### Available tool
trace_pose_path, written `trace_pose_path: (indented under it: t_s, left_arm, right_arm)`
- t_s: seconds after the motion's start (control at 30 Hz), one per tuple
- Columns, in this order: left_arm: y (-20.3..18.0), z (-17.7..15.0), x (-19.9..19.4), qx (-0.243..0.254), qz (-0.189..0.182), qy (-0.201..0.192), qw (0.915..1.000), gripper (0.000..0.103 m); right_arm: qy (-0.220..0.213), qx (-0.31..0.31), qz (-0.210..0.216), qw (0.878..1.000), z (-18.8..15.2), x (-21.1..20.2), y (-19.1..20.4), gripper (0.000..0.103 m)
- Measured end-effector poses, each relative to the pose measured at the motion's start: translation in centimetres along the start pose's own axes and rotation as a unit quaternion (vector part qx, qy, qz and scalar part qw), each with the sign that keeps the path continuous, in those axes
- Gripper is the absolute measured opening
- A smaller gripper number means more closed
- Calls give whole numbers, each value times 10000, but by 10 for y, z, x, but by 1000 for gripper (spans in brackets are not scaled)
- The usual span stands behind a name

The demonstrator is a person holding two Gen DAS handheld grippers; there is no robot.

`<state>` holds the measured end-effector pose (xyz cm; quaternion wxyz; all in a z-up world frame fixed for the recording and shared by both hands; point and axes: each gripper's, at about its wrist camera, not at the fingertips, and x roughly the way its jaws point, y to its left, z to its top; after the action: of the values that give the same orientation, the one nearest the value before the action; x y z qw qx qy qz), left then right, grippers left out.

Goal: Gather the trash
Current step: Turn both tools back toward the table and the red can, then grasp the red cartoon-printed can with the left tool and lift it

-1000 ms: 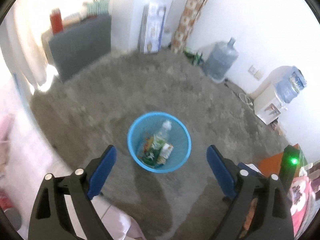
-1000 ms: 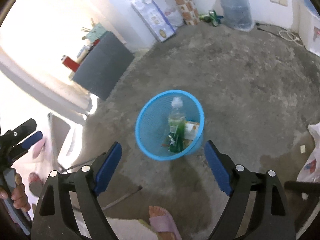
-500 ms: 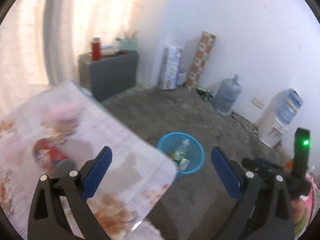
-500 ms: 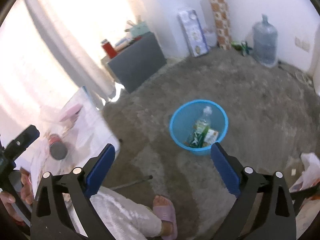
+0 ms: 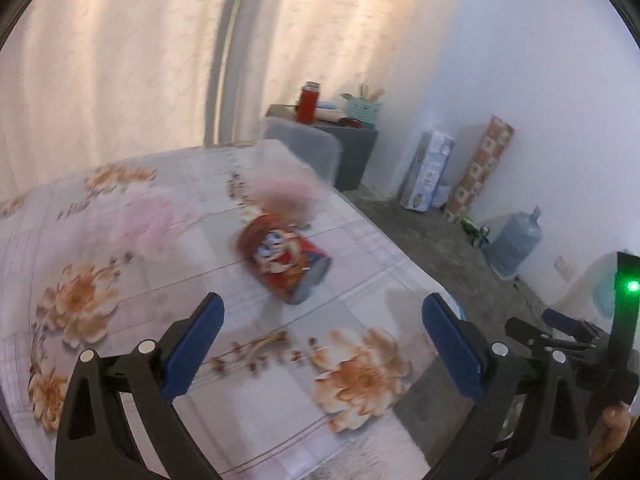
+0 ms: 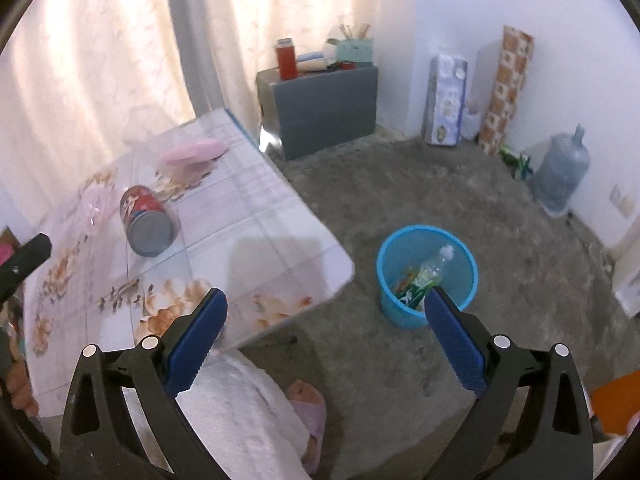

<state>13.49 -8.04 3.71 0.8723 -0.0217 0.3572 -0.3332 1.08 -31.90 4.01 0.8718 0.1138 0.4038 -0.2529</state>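
Observation:
A red can lies on its side on the flowered table; it also shows in the right wrist view. Pink crumpled trash lies beside it, and a pink item lies farther back. My left gripper is open and empty, just short of the can. My right gripper is open and empty, held over the table corner and floor. The blue bin stands on the floor with a plastic bottle and wrappers inside.
A grey cabinet with a red flask stands by the curtain. Boxes and a water jug line the far wall. My leg and foot are below the table edge. The right gripper's body shows at the left view's right edge.
Both grippers rose and swung left from over the bin to the table. The can and pink trash came into view ahead of the left gripper.

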Motion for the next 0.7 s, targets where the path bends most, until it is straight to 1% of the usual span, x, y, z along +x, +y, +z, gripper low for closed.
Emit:
trace_pose_path:
  t_s: [0.13,0.23,0.3,0.33,0.4,0.5,0.53,0.6,0.7]
  left_arm:
    - [31,3,-6,-343,21,-64,9994,97]
    - [44,10,3,-529,57,39,9986,97]
    - [53,14,10,-668,-15,82,9977,97]
    - [57,17,16,-774,-79,131,9969,97]
    - [62,21,29,-1006,-221,241,9944,97]
    - [66,26,53,-1340,-418,421,9892,95]
    - [68,29,64,-1516,-444,526,9860,94]
    - [67,33,81,-1682,-440,648,9826,94]
    - [62,42,106,-1776,-371,826,9799,94]
  right_arm:
    - [-163,-292,-108,9994,1,-1,37,95]
    - [-387,-544,-238,9975,-6,-3,58,95]
    - [-444,-706,-305,9961,-8,-3,66,95]
    - [-458,-772,-266,9956,-9,-2,67,95]
    - [-445,-827,-13,9956,-10,-2,64,95]
    - [-434,-673,228,9965,-6,-1,61,95]
    - [-424,-579,282,9970,-5,-1,56,95]
    - [-374,-399,399,9977,-2,2,50,95]
    - [-250,-142,553,9981,-1,9,42,95]
